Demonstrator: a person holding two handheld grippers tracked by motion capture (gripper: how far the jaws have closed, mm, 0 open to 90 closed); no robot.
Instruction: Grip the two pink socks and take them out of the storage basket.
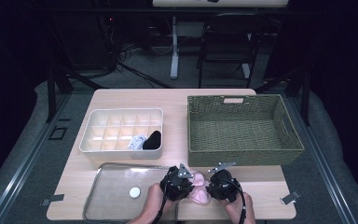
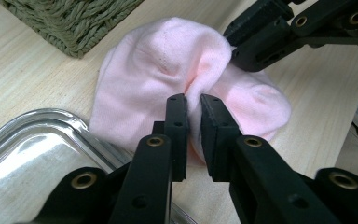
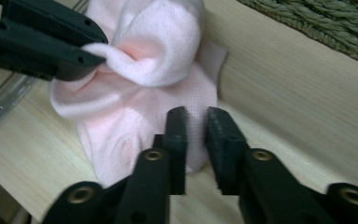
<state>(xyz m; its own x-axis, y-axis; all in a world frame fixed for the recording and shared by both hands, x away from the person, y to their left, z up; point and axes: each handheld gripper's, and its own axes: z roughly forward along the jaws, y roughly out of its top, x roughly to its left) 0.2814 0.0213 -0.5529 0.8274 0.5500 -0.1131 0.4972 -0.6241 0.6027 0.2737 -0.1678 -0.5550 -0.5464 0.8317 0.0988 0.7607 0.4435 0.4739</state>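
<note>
Evidently mid-fold: pink sock [image 1: 198, 191] at lower centre of worktop [image 1: 135, 95], pinched by left claw [image 2: 193, 100]; right claw [image 3: 196, 114] nearly clenched, grasp unclear. Next, probably: tuck, then lift toward divided box [image 1: 121, 113].

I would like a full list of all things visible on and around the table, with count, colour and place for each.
Soft pink knitted sock: one, pink, bunched on the table's near edge between both grippers.
Woven green basket: one, olive green, right half of the table.
White plastic divider box: one, white, left half, behind the tray.
Black rolled sock: one, black, near-right compartment of the divider box.
White patterned sock: one, white, compartment beside the black one.
Clear shiny tray: one, transparent, near-left corner.
Small white round disc: one, white, in the tray.
Light wooden table: one, beige.
Dark folding chair: one, behind the table.
Left gripper: black, pinching the sock.
Right gripper: black, jaws near closed at the sock's edge.
</note>
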